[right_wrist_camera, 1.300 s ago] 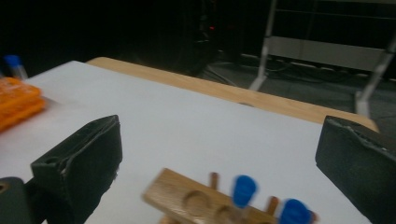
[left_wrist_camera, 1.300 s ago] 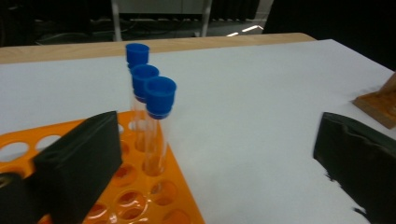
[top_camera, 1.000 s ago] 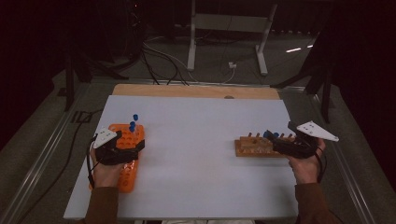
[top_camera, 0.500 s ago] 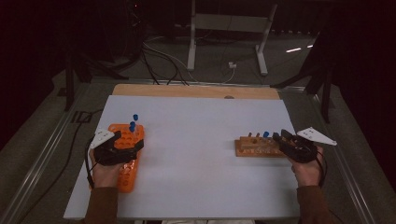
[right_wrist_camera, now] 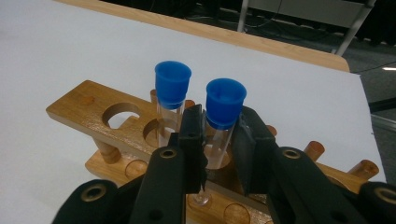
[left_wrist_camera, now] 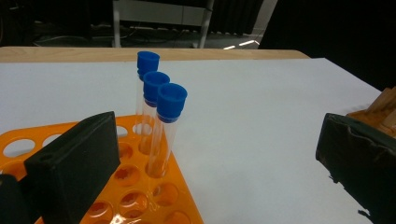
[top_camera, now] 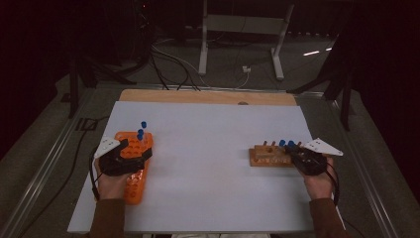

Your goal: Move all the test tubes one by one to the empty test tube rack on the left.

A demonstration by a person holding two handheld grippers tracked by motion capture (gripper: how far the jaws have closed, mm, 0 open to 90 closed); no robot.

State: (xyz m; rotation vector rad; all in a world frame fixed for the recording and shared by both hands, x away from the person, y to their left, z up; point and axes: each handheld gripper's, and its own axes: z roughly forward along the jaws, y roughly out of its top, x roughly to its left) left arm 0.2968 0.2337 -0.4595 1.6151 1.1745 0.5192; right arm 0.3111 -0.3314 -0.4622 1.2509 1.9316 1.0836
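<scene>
The right gripper (right_wrist_camera: 218, 140) has just been closing, and its two black jaws now press on the clear glass of a blue-capped test tube (right_wrist_camera: 223, 122), just below the cap, while the tube stands upright in a hole of the wooden rack (right_wrist_camera: 95, 108). A second blue-capped tube (right_wrist_camera: 172, 100) stands upright in the next hole of that rack, just beside the held one and not touching the jaws. The wooden rack has round holes in its top board, short pegs along its far edge, and it lies on the white sheet that covers the bench (top_camera: 213, 129); in the high view the right gripper (top_camera: 297, 154) sits at the rack's right end, with the person's hand (top_camera: 317, 181) behind it. Well apart, on the other side of the bench, the left gripper (left_wrist_camera: 210, 158) has its jaws spread wide with nothing between them; it hovers over the orange rack (left_wrist_camera: 140, 205), one pad above the rack's holes and the other out over the white sheet. Three more blue-capped tubes (left_wrist_camera: 164, 128) stand in a close row in the orange rack, ahead of the open jaws and clear of both pads. In the high view the orange rack (top_camera: 134, 184) lies near the left edge of the sheet, under the left gripper (top_camera: 134, 151).
</scene>
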